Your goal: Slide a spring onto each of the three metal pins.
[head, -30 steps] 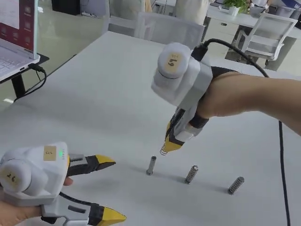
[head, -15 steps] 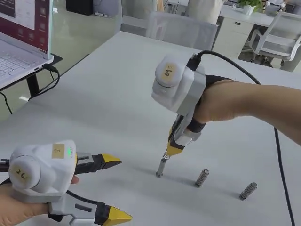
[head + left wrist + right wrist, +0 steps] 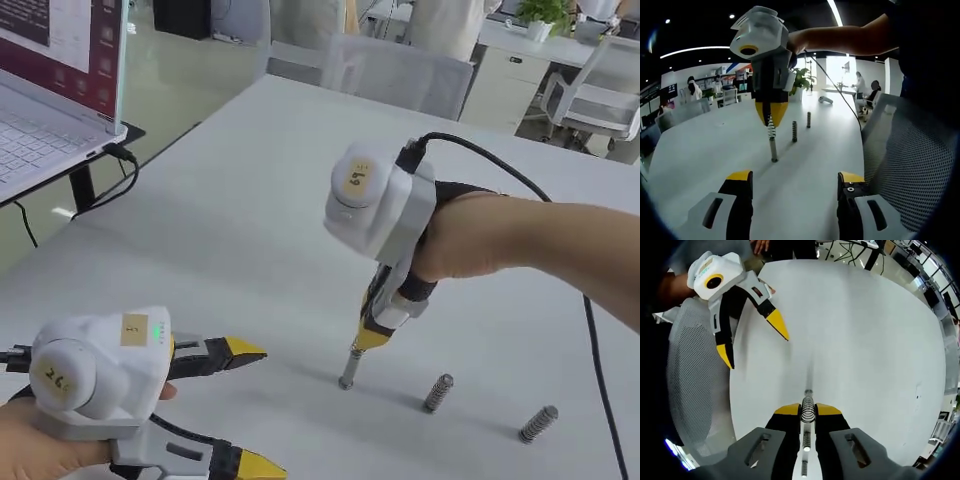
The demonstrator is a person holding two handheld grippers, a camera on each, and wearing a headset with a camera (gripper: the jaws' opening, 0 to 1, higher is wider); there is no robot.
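Landmark: a bare pin (image 3: 346,375) stands upright on the white table (image 3: 200,230).
Above it: the right gripper (image 3: 366,341) points tips down, jaws pinched on a spring (image 3: 771,127) whose lower end sits at the pin's top.
Left of it: the left gripper (image 3: 255,408) is well apart, jaws spread wide and empty.
Right of it: the first sprung pin (image 3: 437,392) is near, the second sprung pin (image 3: 538,423) farther.
In the way: the right gripper's tips crowd the pin's top.
Around: a laptop (image 3: 50,90) far left, a mesh chair (image 3: 395,70) beyond, a black cable (image 3: 590,330) to the right.
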